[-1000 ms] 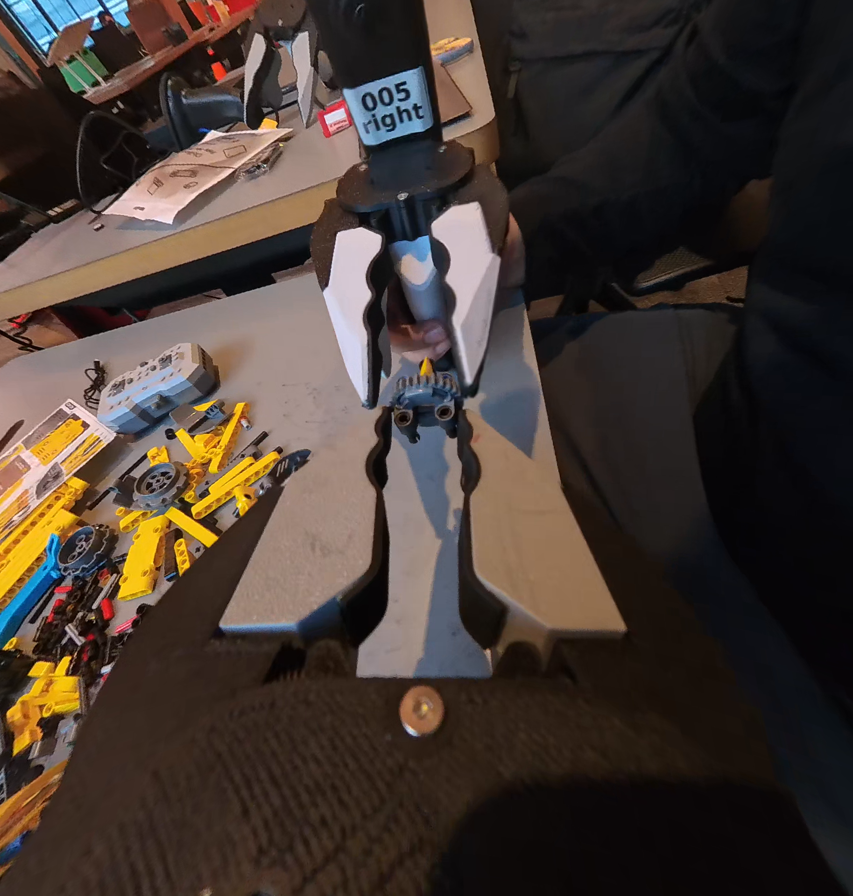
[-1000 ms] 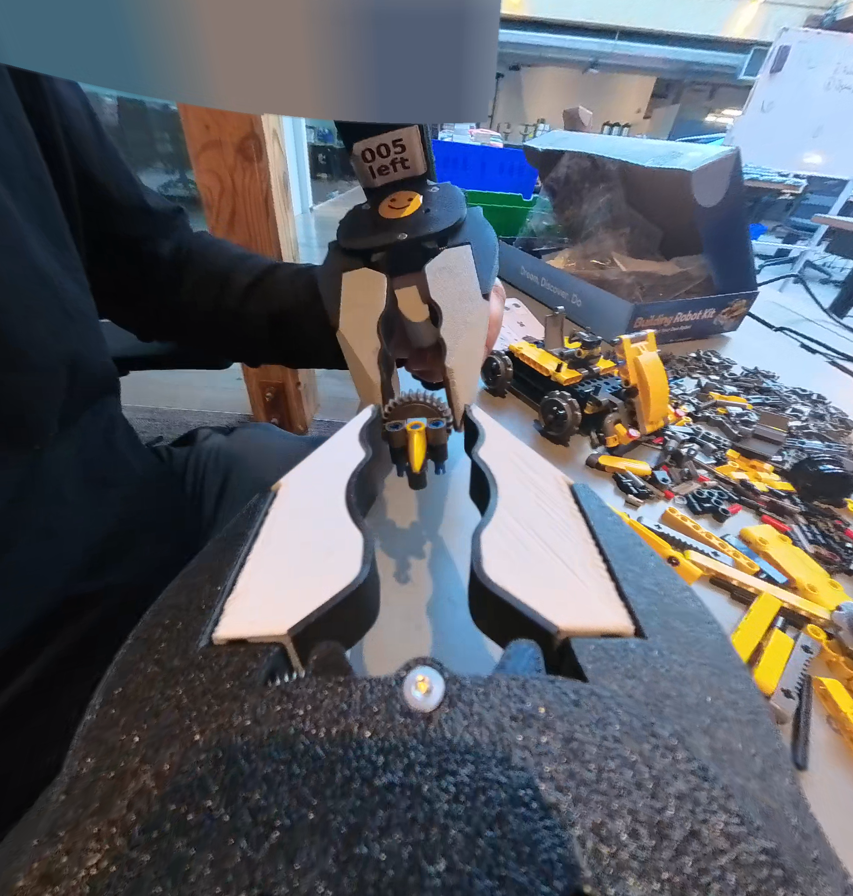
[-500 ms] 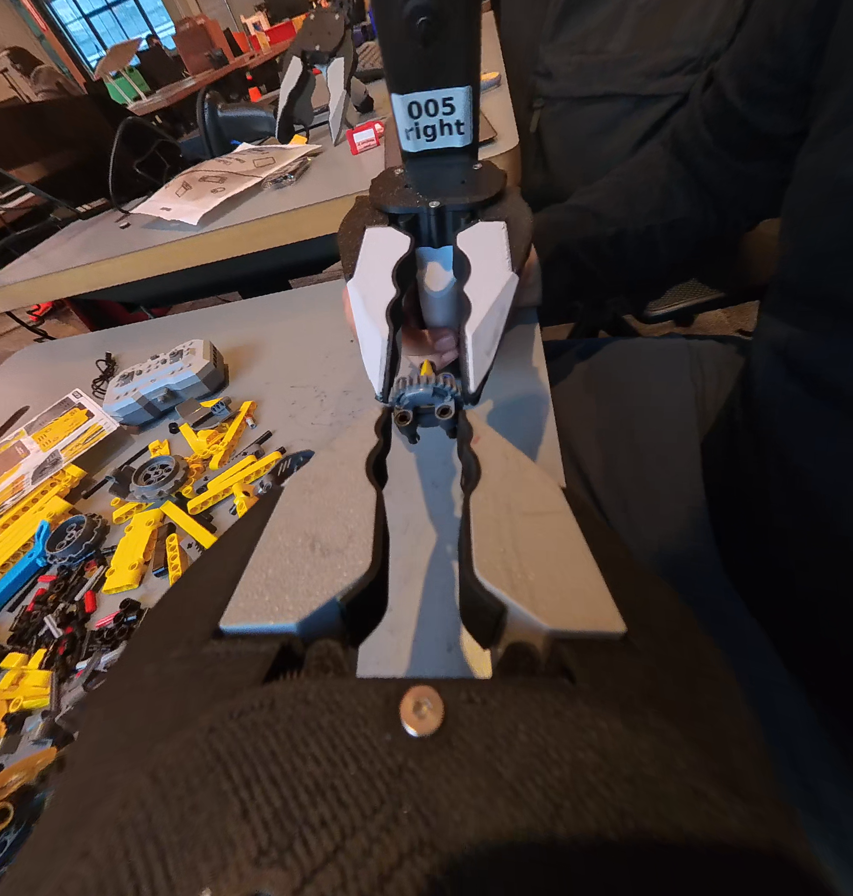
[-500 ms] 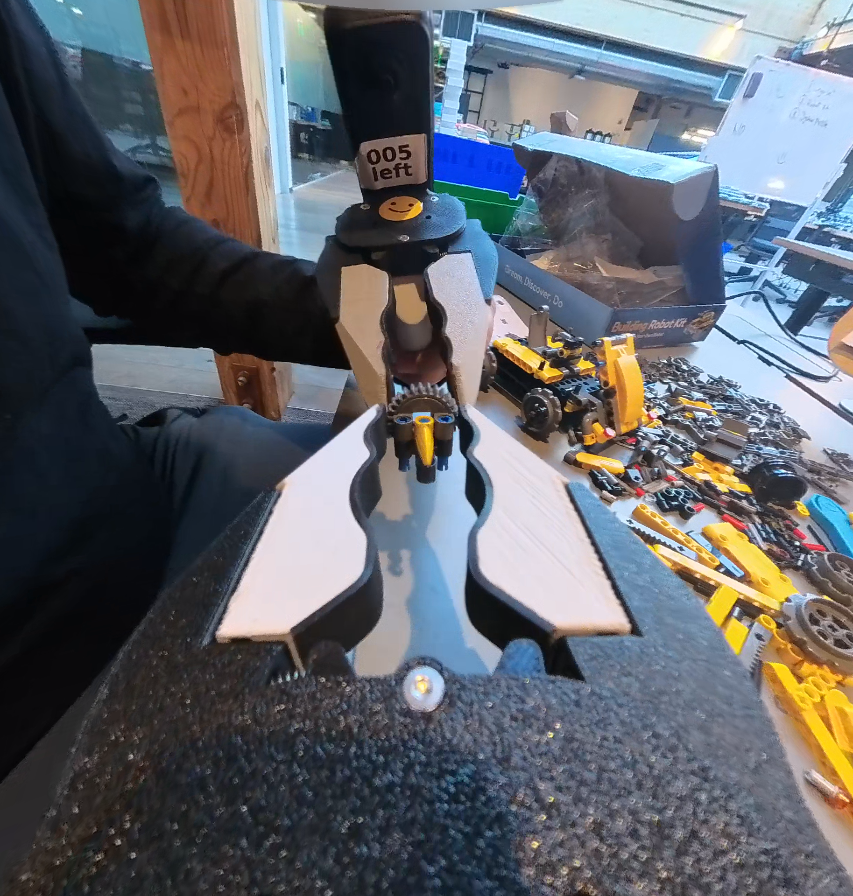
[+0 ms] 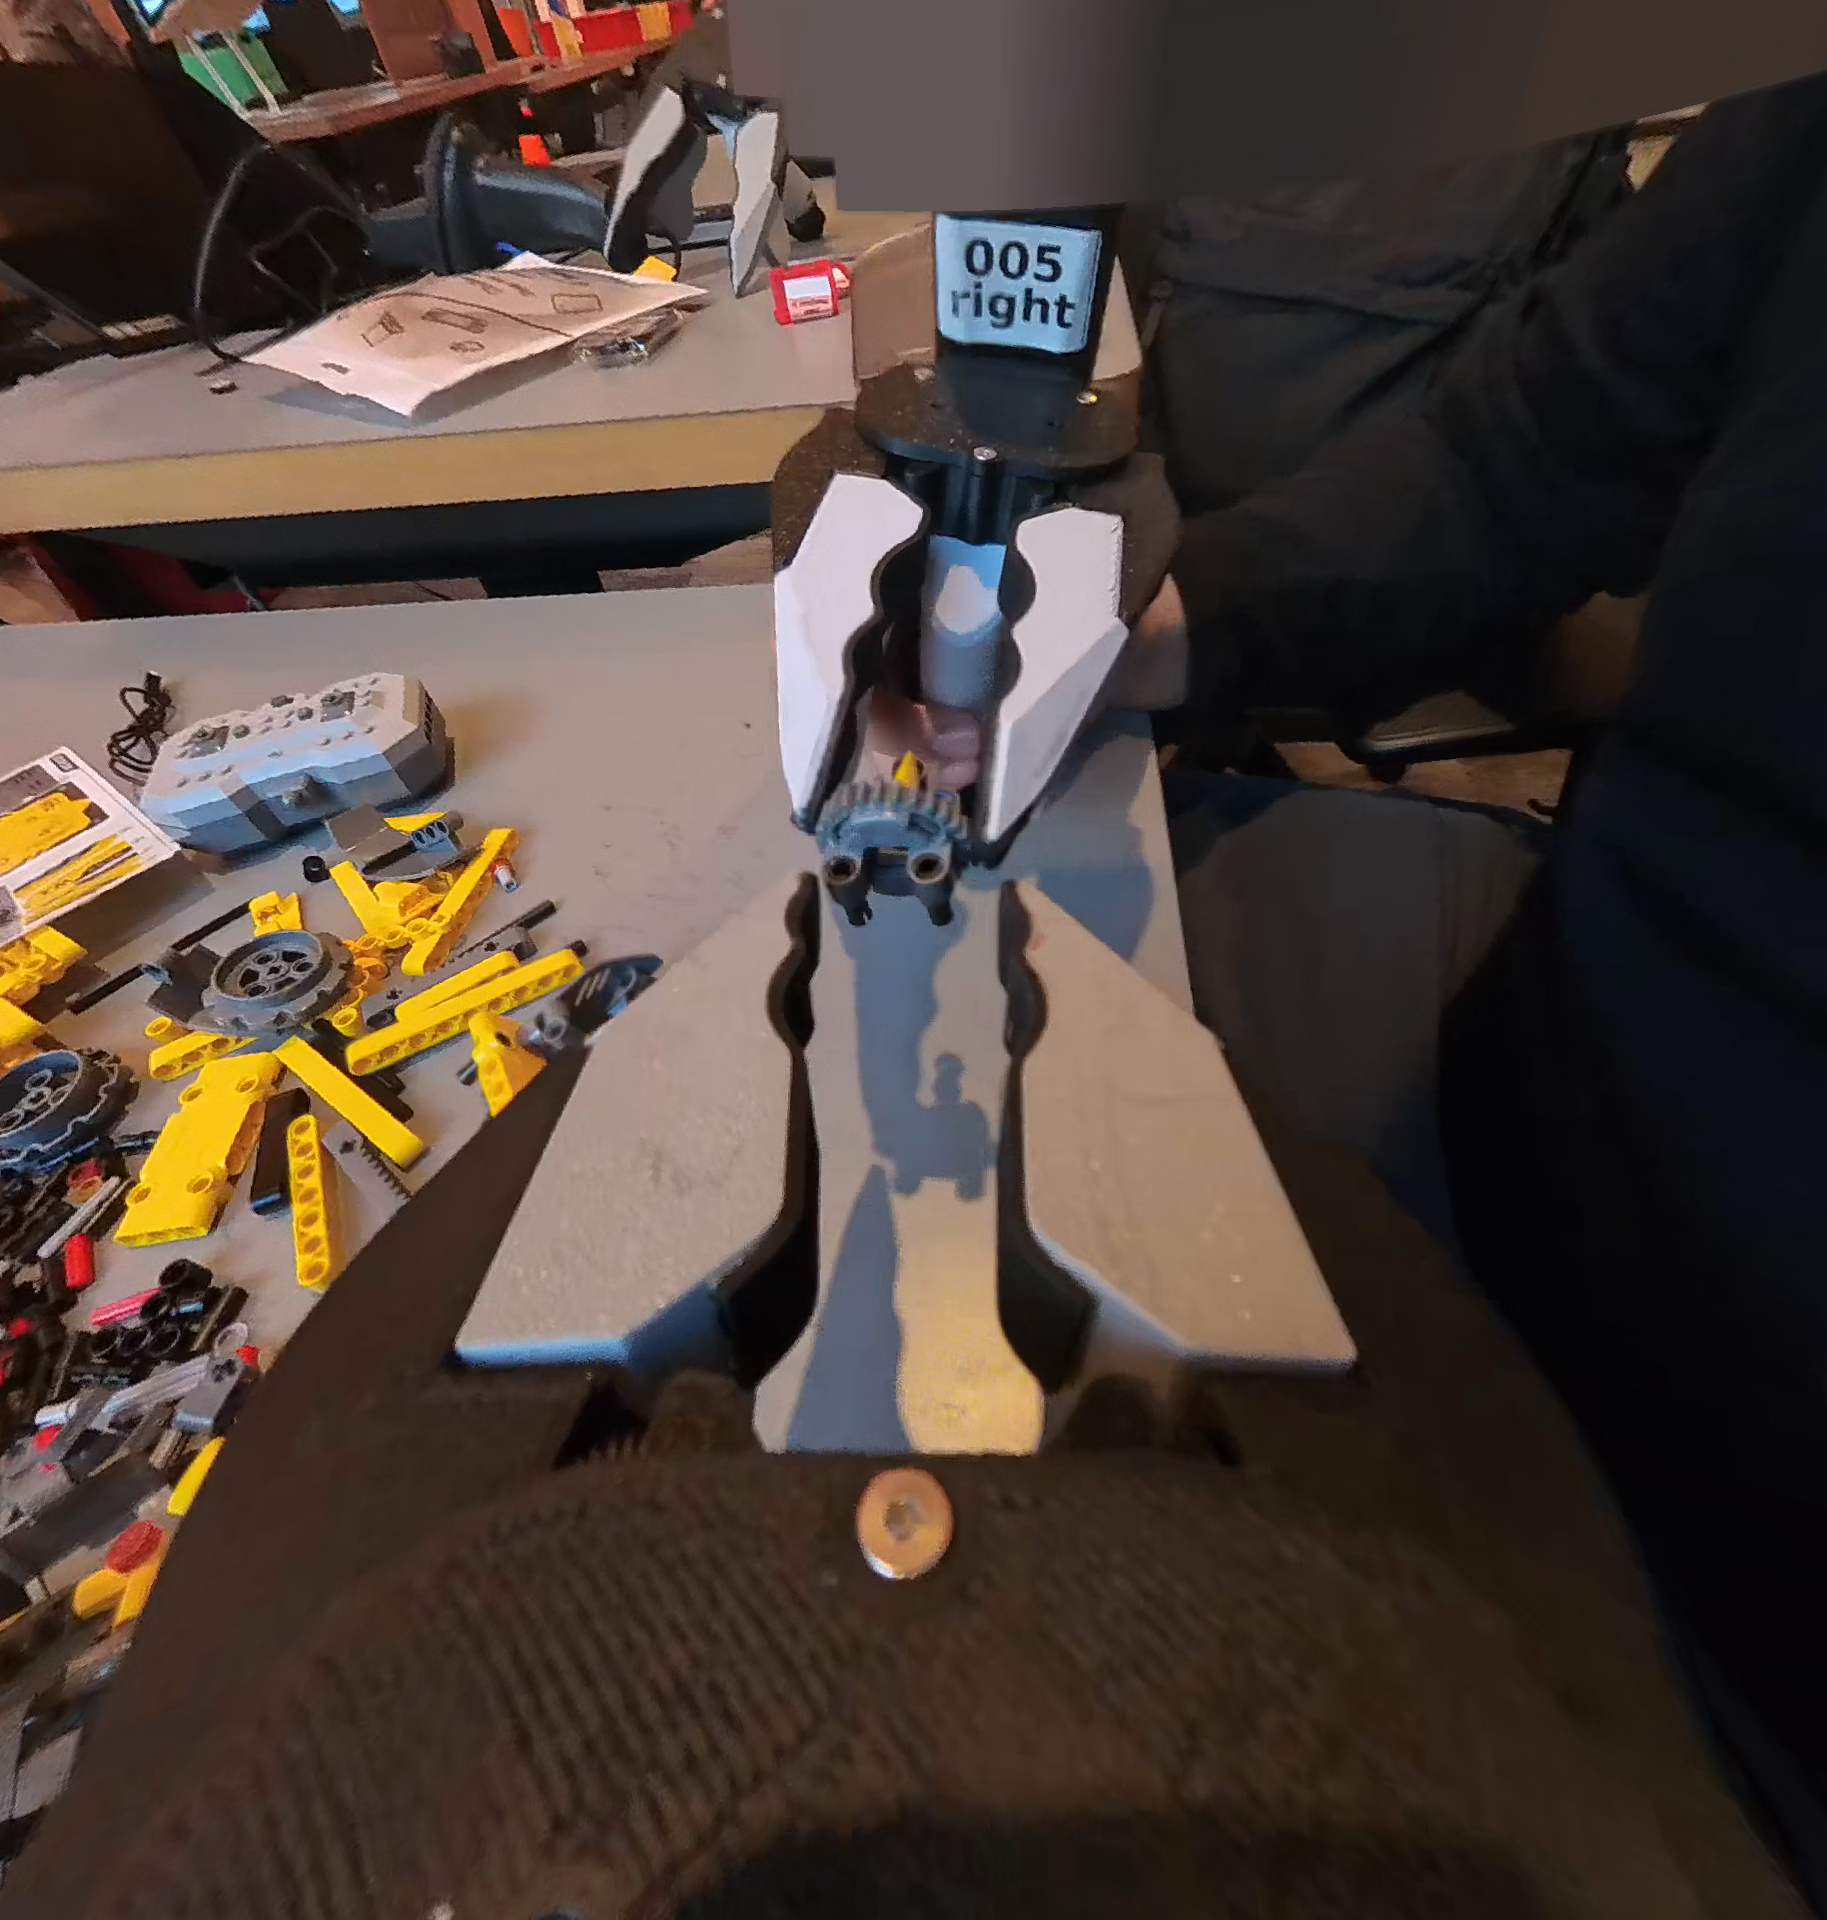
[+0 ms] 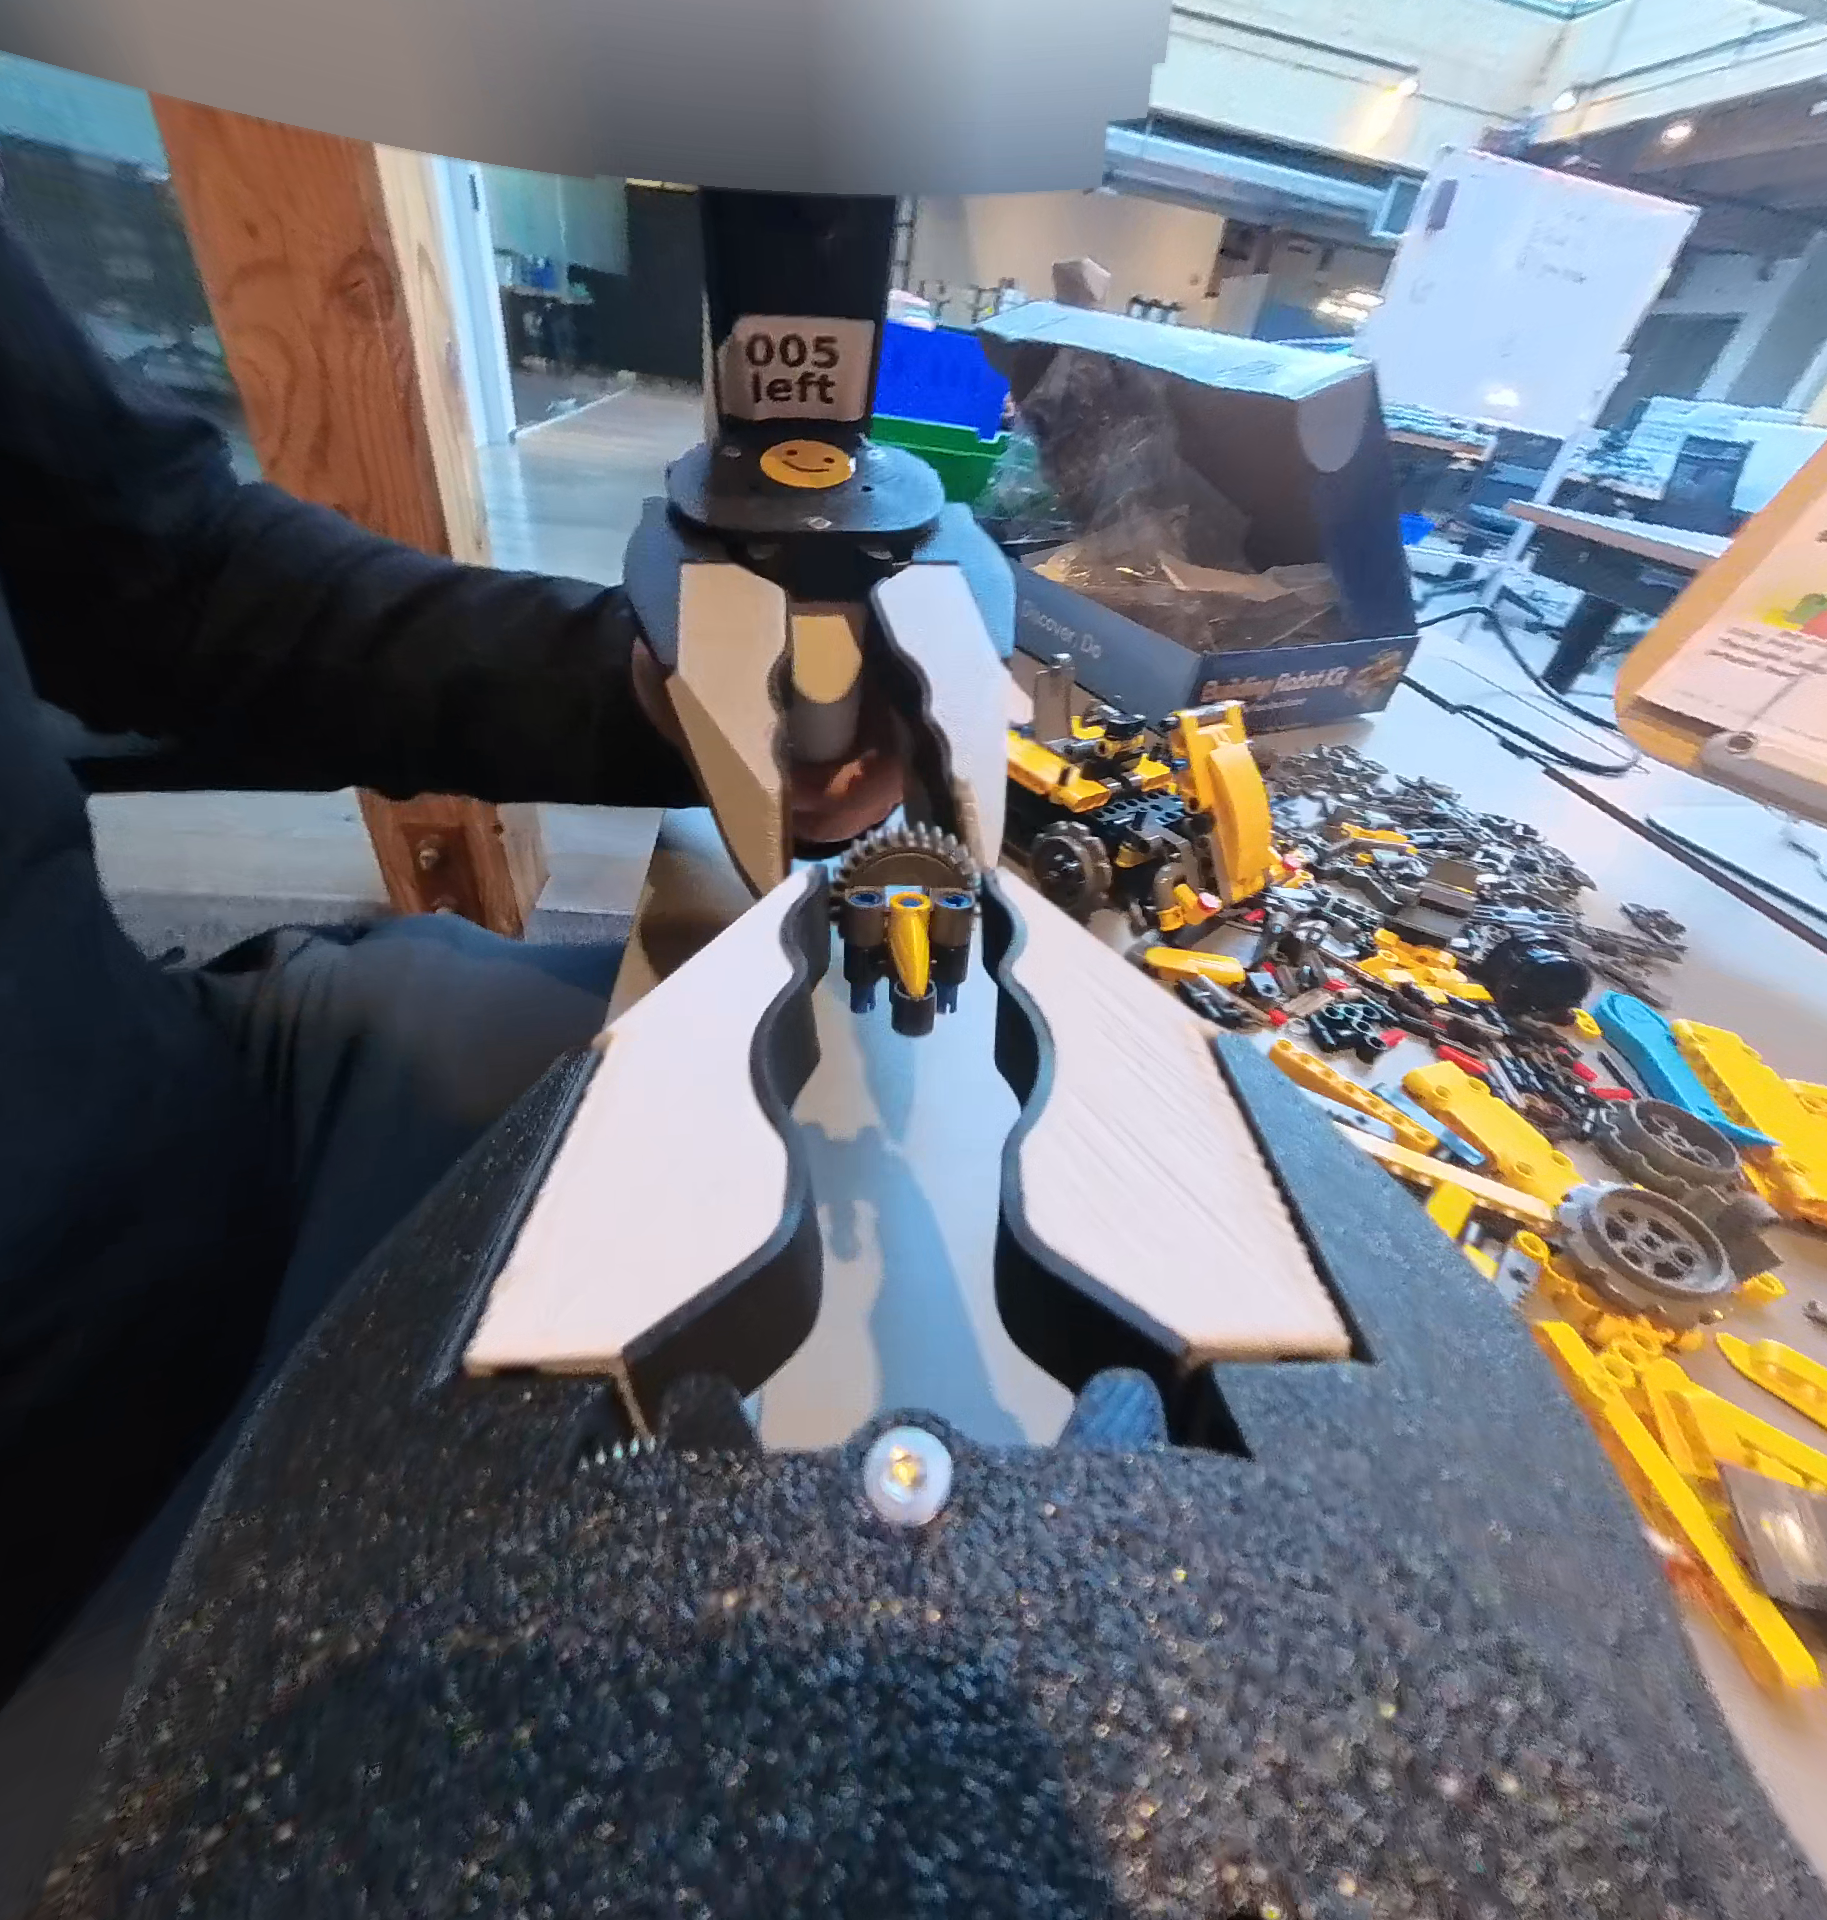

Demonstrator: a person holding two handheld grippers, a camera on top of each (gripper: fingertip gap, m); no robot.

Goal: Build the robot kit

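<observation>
A small gear assembly [image 5: 893, 847], a dark toothed gear with pins and a yellow piece [image 6: 904, 935], hangs above the grey table [image 5: 628, 707] between the two grippers, which point tip to tip. In its own view, my right gripper [image 6: 904, 883] is shut on the assembly's sides. It also shows in the left wrist view [image 5: 893, 826], held by a hand. My left gripper [image 5: 904, 888] is slightly open, with the assembly just beyond its tips and a small gap beside the gear. The right wrist view shows the left gripper [image 6: 878, 868] from the front.
Loose yellow and black building pieces [image 5: 265, 1091] and a grey hub block [image 5: 296, 748] cover the table's left. A part-built yellow vehicle [image 6: 1127, 800], wheels [image 6: 1657, 1247] and an open box [image 6: 1200, 540] lie beyond. A person in dark clothes sits at the table's edge [image 5: 1174, 935]. Less than 4 cm separates the two grippers' tips.
The right gripper's fingers have narrowed onto the gear assembly. The left gripper's fingers have widened a little, and the assembly now sits just past their tips.
</observation>
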